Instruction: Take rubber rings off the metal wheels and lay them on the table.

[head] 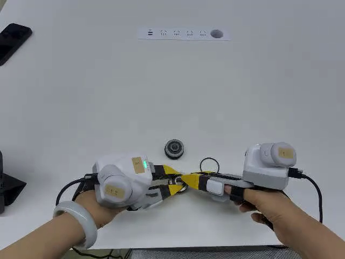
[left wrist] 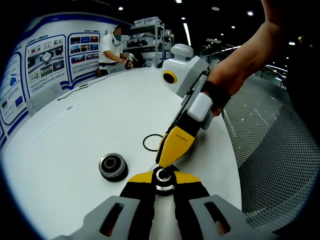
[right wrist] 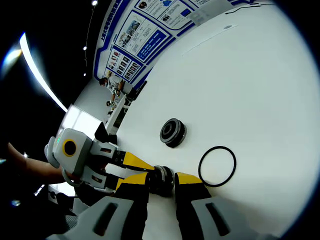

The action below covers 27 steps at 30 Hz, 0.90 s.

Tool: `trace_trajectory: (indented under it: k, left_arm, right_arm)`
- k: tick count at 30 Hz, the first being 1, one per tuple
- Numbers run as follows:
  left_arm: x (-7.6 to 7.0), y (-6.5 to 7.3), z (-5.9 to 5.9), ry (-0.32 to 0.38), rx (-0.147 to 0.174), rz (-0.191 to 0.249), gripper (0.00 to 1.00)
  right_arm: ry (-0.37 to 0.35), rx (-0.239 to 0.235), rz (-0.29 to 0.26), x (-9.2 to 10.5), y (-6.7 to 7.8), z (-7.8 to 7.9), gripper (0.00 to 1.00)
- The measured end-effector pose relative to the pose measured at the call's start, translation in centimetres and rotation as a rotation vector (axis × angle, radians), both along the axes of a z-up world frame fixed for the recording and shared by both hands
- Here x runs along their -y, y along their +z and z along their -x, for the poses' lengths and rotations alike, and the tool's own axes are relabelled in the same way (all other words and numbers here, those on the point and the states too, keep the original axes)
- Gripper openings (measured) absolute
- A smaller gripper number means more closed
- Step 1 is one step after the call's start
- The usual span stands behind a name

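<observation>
Your left gripper (head: 176, 179) and right gripper (right wrist: 161, 181) both clamp one wheel (left wrist: 164, 176). A second wheel (head: 174, 149) and one loose ring (head: 209, 164) lie nearby.

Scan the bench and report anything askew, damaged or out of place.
Nothing stands out. One rubber ring lies flat on the white table, and a loose wheel sits apart from it. The left hand-held gripper and right hand-held gripper both clamp a second wheel between them.

Opposed gripper views, shared wheel (left wrist: 164, 177)
</observation>
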<state>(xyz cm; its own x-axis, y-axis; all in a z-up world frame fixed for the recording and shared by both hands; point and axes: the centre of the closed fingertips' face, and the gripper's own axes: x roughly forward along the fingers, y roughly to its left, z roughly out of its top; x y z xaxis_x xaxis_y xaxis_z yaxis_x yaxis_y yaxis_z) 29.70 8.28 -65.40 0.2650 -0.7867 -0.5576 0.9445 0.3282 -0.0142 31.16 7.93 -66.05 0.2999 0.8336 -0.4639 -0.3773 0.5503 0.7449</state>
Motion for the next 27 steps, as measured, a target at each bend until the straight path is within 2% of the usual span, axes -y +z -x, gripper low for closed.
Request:
trace_trajectory:
  k: [13, 15, 22, 27]
  left_arm:
    - [-0.1, 0.0, 0.2, 0.004, 0.000, 0.001, 0.13]
    - [-0.1, 0.0, 0.2, 0.004, 0.001, 0.001, 0.13]
    - [-0.2, 0.0, 0.2, 0.006, 0.000, 0.004, 0.13]
    - [-0.2, 0.0, 0.2, 0.005, 0.000, 0.003, 0.13]
  right_arm:
    - [-0.003, -0.061, -0.042, -0.1, -0.1, 0.8, 0.23]
    - [0.004, -0.079, -0.062, -0.2, 0.3, 1.2, 0.21]
    - [-0.002, -0.069, -0.058, 0.0, 0.5, 1.2, 0.20]
    - [-0.008, -0.065, -0.055, 0.5, 0.5, 1.0, 0.13]
